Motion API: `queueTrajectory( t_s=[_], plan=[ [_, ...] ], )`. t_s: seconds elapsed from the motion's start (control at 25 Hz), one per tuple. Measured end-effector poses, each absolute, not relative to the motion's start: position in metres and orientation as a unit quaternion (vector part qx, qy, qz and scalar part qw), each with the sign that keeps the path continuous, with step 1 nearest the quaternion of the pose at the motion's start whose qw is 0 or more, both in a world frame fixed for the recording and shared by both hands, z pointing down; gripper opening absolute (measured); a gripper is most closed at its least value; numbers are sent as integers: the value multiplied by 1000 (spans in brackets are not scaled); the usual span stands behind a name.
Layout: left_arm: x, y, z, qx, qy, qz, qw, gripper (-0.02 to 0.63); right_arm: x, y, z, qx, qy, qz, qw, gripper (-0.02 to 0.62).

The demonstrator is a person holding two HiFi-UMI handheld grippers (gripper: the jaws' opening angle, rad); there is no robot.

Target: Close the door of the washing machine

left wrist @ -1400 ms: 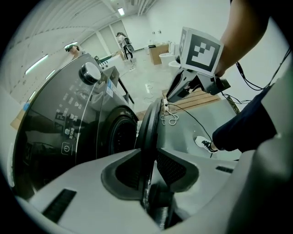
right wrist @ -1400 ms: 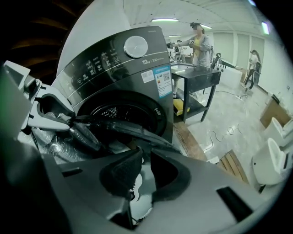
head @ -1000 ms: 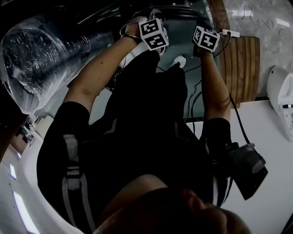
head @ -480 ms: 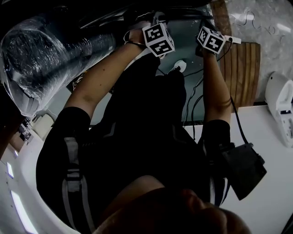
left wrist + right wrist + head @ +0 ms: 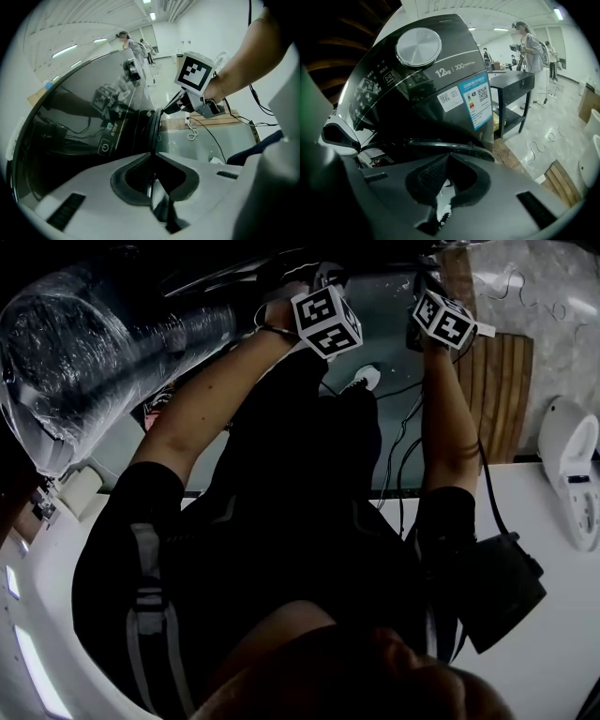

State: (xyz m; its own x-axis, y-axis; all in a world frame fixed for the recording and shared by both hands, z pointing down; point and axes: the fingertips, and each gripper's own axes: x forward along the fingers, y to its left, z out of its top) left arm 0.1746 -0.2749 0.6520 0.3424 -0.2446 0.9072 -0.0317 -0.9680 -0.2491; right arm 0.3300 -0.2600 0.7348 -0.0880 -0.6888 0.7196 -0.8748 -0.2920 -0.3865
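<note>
The black washing machine (image 5: 417, 84) has a silver knob and an energy label on its top. Its dark glass door (image 5: 84, 131) stands open and fills the left of the left gripper view. The door's thin edge runs between the jaws of my left gripper (image 5: 151, 157), which are closing and grip it. My right gripper (image 5: 449, 157) is shut with nothing in it, and its tips rest at the door's curved rim (image 5: 450, 145). From the left gripper view, the right gripper (image 5: 166, 108) touches the rim further along. Both marker cubes (image 5: 325, 322) (image 5: 445, 320) show in the head view.
A plastic-wrapped bulk (image 5: 84, 352) lies at the left. A wooden pallet (image 5: 497, 381) and a white appliance (image 5: 572, 474) are at the right. Cables (image 5: 206, 126) trail on the floor. A black table (image 5: 513, 84) and people (image 5: 529, 47) stand behind.
In the head view both marker cubes have shifted to the right and slightly up, the right one further. The person's arms followed.
</note>
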Motion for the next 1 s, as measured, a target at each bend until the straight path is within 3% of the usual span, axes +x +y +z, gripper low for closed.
queueTrajectory(
  t_s=[0.08,0.48,1.0],
  plan=[
    [174,-275,650,-816,88,-566,83,10,328,-264,734,665,-581,459,92,3],
    [175,-278,651,-819,103,-560,74,9,328,-267,736,649,-593,474,58,2],
    [170,-281,652,-821,119,-557,46,9,327,-273,740,639,-611,457,97,2]
  ],
)
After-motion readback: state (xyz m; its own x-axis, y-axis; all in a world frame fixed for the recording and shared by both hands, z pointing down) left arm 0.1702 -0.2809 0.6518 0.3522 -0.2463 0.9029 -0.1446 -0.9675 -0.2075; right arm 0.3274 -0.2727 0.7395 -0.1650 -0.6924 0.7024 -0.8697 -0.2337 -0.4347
